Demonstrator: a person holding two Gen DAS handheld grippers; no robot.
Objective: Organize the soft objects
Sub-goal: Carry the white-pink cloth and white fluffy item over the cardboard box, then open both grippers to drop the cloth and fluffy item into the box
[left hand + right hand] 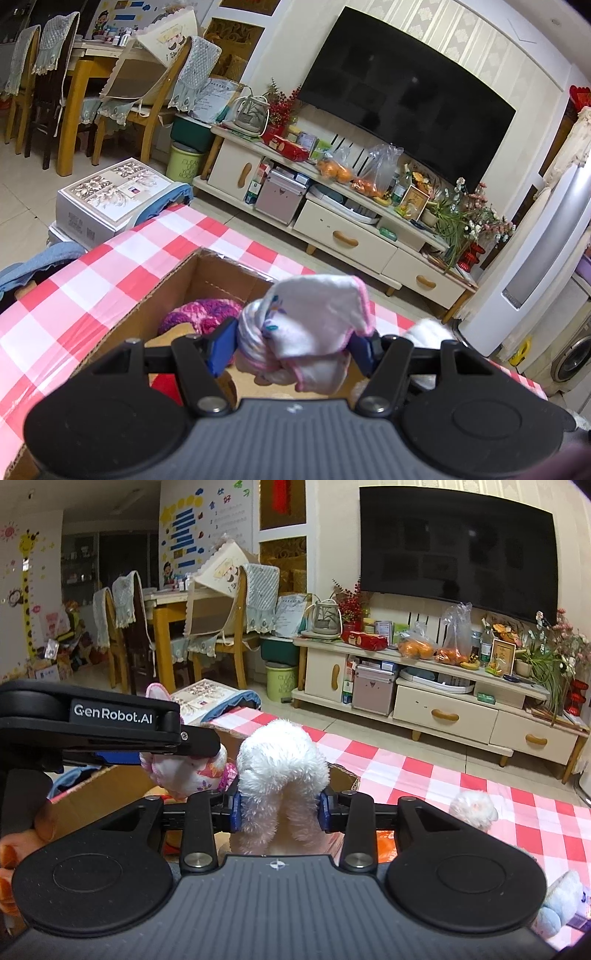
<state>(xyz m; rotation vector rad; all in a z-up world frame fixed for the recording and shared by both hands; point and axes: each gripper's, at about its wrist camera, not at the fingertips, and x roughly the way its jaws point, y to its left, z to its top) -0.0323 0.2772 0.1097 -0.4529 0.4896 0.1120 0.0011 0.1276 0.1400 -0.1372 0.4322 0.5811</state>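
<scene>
My left gripper is shut on a white cloth with pink trim and holds it above the open cardboard box. A pink and purple knitted item lies inside the box. My right gripper is shut on a fluffy white plush toy, just right of the box. The left gripper with the cloth shows at the left of the right wrist view.
The box stands on a table with a red and white checked cloth. A small fluffy white item and a pale blue plush lie on it to the right. A TV cabinet stands beyond the table.
</scene>
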